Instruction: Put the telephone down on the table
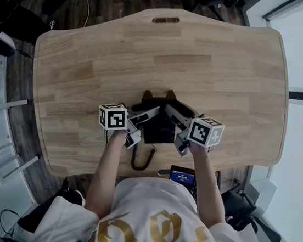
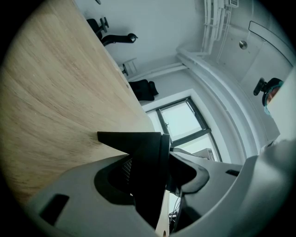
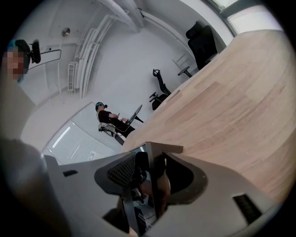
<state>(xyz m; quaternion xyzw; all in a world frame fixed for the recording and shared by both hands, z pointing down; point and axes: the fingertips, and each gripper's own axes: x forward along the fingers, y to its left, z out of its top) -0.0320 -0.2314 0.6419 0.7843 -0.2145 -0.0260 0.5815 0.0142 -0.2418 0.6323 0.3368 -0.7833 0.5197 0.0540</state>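
Note:
The black telephone hangs between my two grippers over the near edge of the wooden table; whether it touches the wood I cannot tell. My left gripper clamps its left side, and my right gripper clamps its right side. A black coiled cord dangles below toward my body. In the left gripper view the jaws pinch a black edge of the telephone. A thin black panel of the telephone is held the same way by the right gripper in its own view.
The table has a slot handle at its far edge. A small device with a blue screen sits at my waist. Office chairs stand on the dark floor beyond the table's left corner. A seated person is far off.

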